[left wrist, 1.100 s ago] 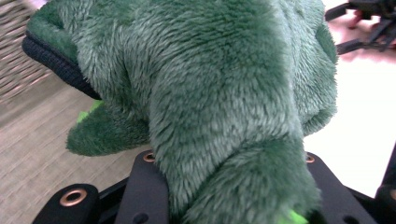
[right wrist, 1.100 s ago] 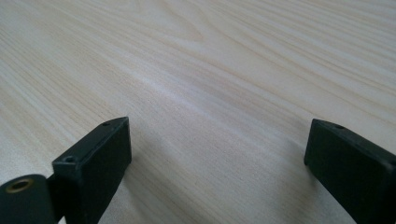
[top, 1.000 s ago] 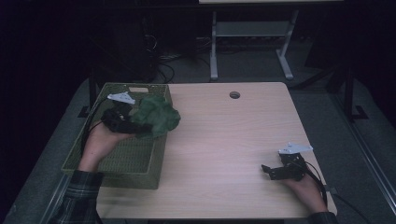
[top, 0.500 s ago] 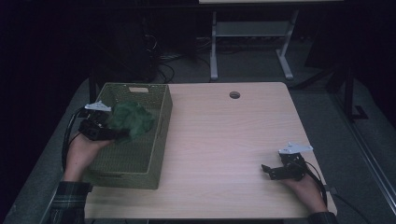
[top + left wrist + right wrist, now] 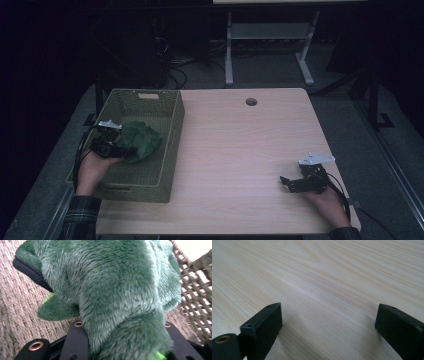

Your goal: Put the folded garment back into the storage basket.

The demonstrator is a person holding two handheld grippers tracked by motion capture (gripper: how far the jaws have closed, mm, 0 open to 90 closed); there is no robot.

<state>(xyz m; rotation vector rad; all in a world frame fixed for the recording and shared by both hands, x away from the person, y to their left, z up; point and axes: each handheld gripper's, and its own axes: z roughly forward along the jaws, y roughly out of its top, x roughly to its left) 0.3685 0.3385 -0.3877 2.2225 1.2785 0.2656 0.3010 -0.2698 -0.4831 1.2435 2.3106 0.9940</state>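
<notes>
While my left gripper clamped a fold of the green plush toy, the toy hung inside the woven basket, low over its floor; whether it touched the weave I could not tell. Seen from the left gripper view, the plush toy bulged up and forward from between my fingers, with a dark cuff-like edge and a flash of bright green lining to the far left of them. I judged the grip was kept so that the soft bulk could be set down within the walls rather than dropped over the rim. Just beyond the toy, on the right of my jaws, stood the basket's open lattice wall; beneath and to the left lay its closer weave.

My right gripper rested apart on the table, jaws wide with nothing between them, evidently waiting out of the way. Ahead of its fingers ran bare pale wood grain.

Past the fingers' reach, the tabletop carried a round cable hole near its far edge. Beyond it, the room was dim, with grey floor, loose cables and a pale metal stand.
</notes>
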